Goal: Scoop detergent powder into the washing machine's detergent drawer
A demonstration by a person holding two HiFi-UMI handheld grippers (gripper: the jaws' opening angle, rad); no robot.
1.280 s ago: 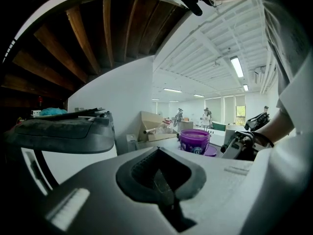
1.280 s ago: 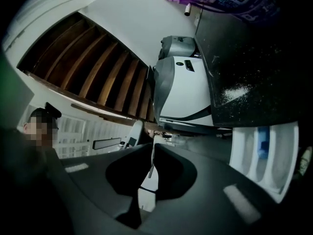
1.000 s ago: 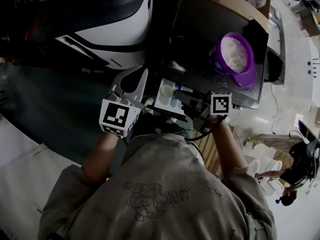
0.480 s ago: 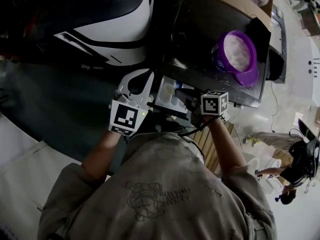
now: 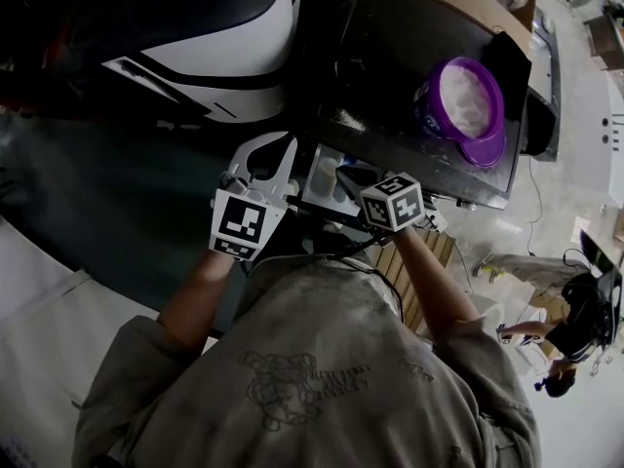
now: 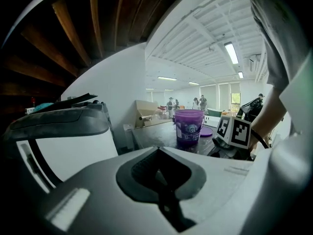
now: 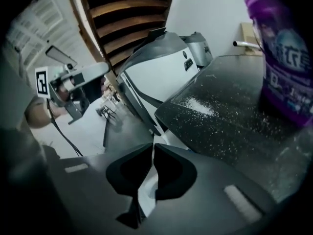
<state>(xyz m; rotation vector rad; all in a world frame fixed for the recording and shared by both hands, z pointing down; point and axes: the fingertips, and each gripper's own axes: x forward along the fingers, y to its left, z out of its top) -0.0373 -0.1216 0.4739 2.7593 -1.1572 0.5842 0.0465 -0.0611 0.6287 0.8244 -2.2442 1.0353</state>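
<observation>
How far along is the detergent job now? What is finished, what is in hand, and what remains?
Done: the purple tub stands open on the machine top, the drawer is pulled out, and spilled powder lies on the top. In hand: left gripper and right gripper hang at the drawer, jaws together, no scoop visible. Left: probably scooping; whether the drawer holds powder cannot be told.

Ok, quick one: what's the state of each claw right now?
Left claw: closed, nothing between the jaws.
Right claw: closed to a thin slit, nothing clearly held.
</observation>
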